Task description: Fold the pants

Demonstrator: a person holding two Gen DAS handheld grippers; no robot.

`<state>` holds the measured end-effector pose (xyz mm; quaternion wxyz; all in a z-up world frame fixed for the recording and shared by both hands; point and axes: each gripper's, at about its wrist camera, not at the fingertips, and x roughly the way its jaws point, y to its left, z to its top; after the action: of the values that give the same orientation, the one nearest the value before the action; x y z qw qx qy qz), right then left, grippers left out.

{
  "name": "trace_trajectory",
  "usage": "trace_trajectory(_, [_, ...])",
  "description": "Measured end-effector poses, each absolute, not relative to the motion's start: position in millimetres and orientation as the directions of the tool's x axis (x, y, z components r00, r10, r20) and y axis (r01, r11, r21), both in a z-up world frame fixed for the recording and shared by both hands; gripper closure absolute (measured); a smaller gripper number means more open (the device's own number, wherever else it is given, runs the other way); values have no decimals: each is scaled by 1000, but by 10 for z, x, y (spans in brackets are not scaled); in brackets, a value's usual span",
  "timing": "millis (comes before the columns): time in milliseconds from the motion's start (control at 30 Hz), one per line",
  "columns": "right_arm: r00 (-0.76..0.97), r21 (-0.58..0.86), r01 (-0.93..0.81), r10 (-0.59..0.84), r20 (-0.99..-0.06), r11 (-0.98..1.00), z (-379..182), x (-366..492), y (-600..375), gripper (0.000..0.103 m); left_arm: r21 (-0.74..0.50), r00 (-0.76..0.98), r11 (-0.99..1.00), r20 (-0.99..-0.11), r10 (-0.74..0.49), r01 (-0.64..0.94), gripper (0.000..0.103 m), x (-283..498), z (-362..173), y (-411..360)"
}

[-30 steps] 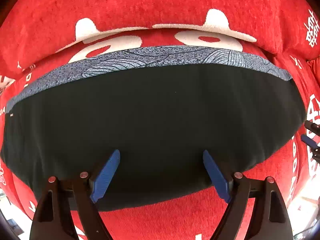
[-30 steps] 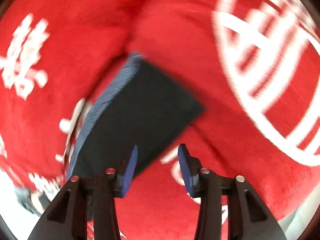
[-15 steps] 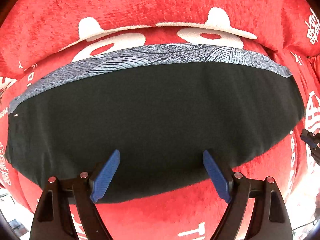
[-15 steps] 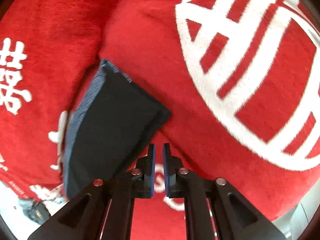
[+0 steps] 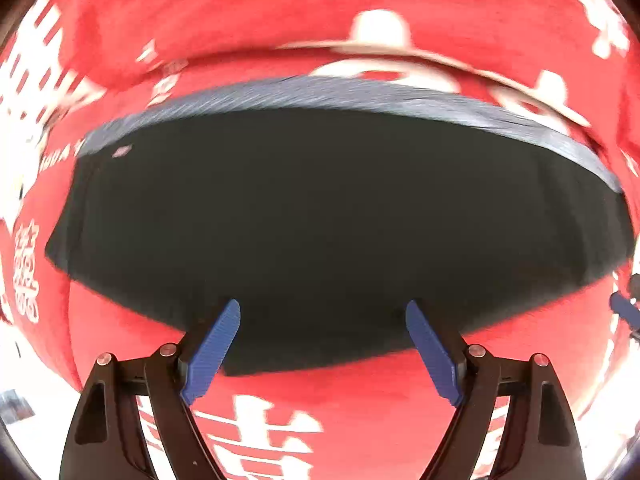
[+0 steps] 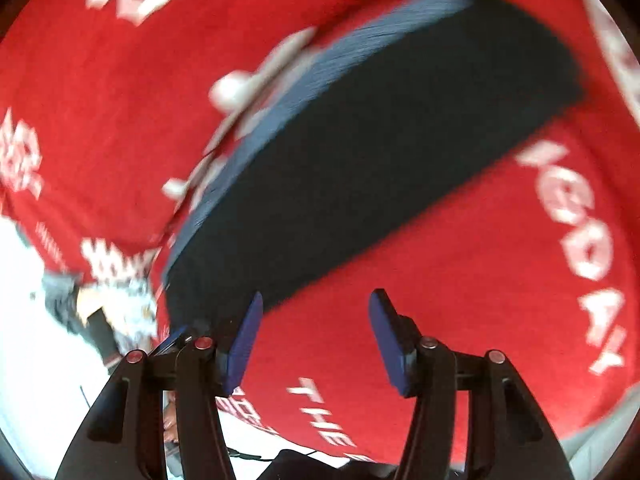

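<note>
The black pants [image 5: 340, 224] lie folded into a flat rectangle on the red cloth, with a grey-blue patterned band [image 5: 360, 94] along the far edge. My left gripper [image 5: 322, 344] is open and empty, its blue fingers just over the near edge of the pants. In the right wrist view the folded pants [image 6: 360, 168] run diagonally from lower left to upper right. My right gripper [image 6: 316, 336] is open and empty, over the red cloth just below the pants' near edge. Its tip shows at the right edge of the left wrist view [image 5: 626, 312].
A red cloth [image 5: 360, 396] with white lettering covers the surface and shows in the right wrist view [image 6: 480, 300] too. A raised red fold [image 5: 280, 12] lies behind the pants. The cloth's edge and bright floor show at lower left [image 6: 40, 340].
My left gripper has pulled back a little and stayed open, and the view has blurred. My right gripper shut half a second ago, has opened again, and has swung so the pants lie diagonally ahead.
</note>
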<state>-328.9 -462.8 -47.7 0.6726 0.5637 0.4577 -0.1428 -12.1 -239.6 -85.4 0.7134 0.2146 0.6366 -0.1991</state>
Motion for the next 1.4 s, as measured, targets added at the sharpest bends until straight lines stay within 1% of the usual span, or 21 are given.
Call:
trace_trajectory(67, [530, 620, 677, 320, -785, 397, -478, -2833, -4447, 47, 70, 100, 836, -995, 19, 544, 16, -55, -991, -2230])
trace_trajectory(100, [523, 612, 661, 319, -790, 434, -485, -2646, -4371, 47, 52, 87, 841, -996, 6, 539, 12, -62, -1032, -2195])
trace_trajectory(133, [512, 602, 648, 318, -798, 467, -506, -2498, -4306, 47, 32, 84, 848, -996, -15, 529, 11, -63, -1033, -2128])
trace_trajectory(167, [475, 566, 636, 312, -823, 524, -561, -2325, -4212, 47, 25, 71, 847, -997, -16, 531, 11, -80, -1023, -2086])
trace_trajectory(233, [347, 460, 645, 302, -888, 611, -717, -2199, -4037, 48, 31, 61, 830, -998, -3, 557, 11, -131, -976, -2057])
trace_trajectory(267, [340, 454, 648, 302, -891, 612, -718, -2238, -3993, 48, 44, 63, 819, -998, 9, 572, 11, -177, -948, -2032])
trace_trajectory(333, [333, 460, 652, 318, -888, 602, -667, -2302, -3873, 48, 44, 65, 802, -998, 6, 595, 11, -257, -890, -2004])
trace_trajectory(433, [336, 487, 696, 360, -871, 528, -645, -2593, -3729, 48, 29, 55, 794, -998, -6, 607, 11, -364, -809, -1957])
trace_trajectory(567, [351, 491, 735, 358, -865, 468, -591, -2845, -3637, 46, 21, 46, 790, -999, -9, 613, 11, -439, -717, -1985])
trace_trajectory(767, [359, 476, 757, 323, -875, 447, -494, -2897, -3576, 35, -8, 55, 774, -997, -55, 633, 11, -506, -610, -2013])
trace_trajectory(800, [366, 478, 757, 318, -875, 446, -466, -2895, -3565, 32, -8, 57, 771, -997, -57, 636, 4, -557, -579, -2023])
trace_trajectory(833, [371, 481, 756, 314, -874, 445, -453, -2877, -3551, 31, -7, 58, 764, -997, -58, 645, 0, -587, -562, -2041])
trace_trajectory(1000, [402, 496, 749, 294, -867, 439, -361, -2872, -3517, 23, -27, 37, 738, -997, -70, 674, 0, -696, -519, -2153])
trace_trajectory(1133, [418, 499, 753, 273, -866, 428, -324, -2967, -3538, 23, -10, 39, 720, -998, -51, 694, 0, -771, -547, -2281])
trace_trajectory(1400, [416, 501, 785, 289, -862, 364, -462, -3279, -3840, 23, 3, 31, 712, -999, -26, 702, 0, -903, -616, -2637])
